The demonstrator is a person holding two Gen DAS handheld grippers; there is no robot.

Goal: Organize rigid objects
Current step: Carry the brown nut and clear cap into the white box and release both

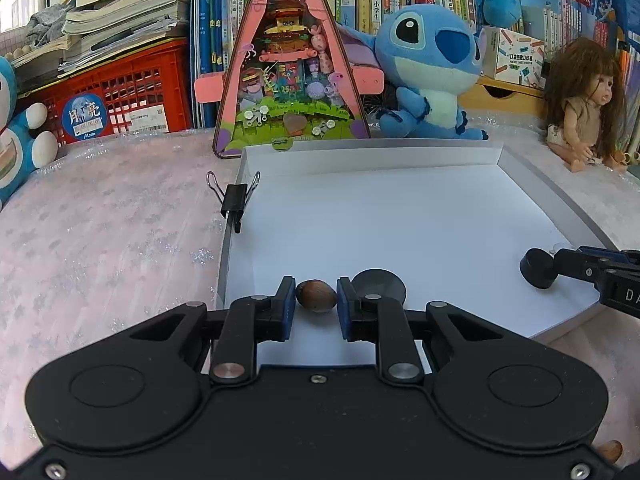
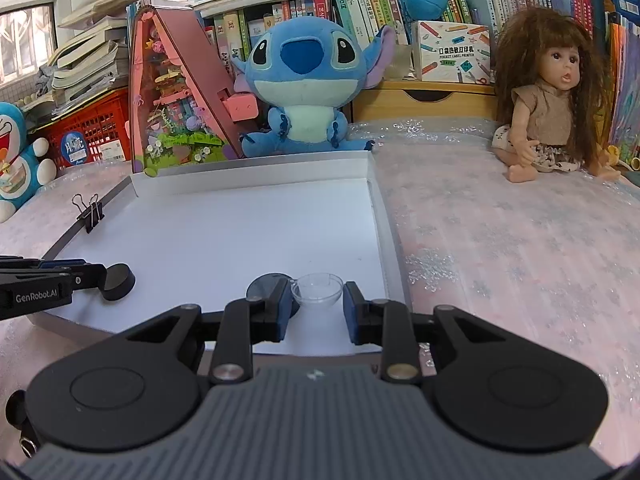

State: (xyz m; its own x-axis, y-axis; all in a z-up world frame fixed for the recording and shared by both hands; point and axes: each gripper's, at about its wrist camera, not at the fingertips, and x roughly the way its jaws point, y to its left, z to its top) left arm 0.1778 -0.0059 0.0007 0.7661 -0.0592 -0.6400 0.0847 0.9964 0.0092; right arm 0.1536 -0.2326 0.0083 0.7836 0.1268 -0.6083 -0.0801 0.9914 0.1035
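A white shallow tray (image 1: 400, 216) lies on the pink cloth; it also shows in the right wrist view (image 2: 240, 216). My left gripper (image 1: 316, 300) is open with a brown nut (image 1: 316, 297) between its fingers, resting on the tray floor near the front edge. A black disc (image 1: 380, 282) lies just right of it. My right gripper (image 2: 316, 300) is open around a small clear dish (image 2: 317, 287) on the tray, with a black disc (image 2: 266, 284) just left of it. A black binder clip (image 1: 236, 198) is clipped on the tray's left rim.
A Stitch plush (image 1: 432, 68), a pink triangular toy house (image 1: 292, 64), a doll (image 2: 548, 100) and a red crate (image 1: 120, 96) stand behind the tray before bookshelves. The other gripper's tip (image 1: 540, 268) reaches in from the right; in the right wrist view it shows at left (image 2: 116, 276).
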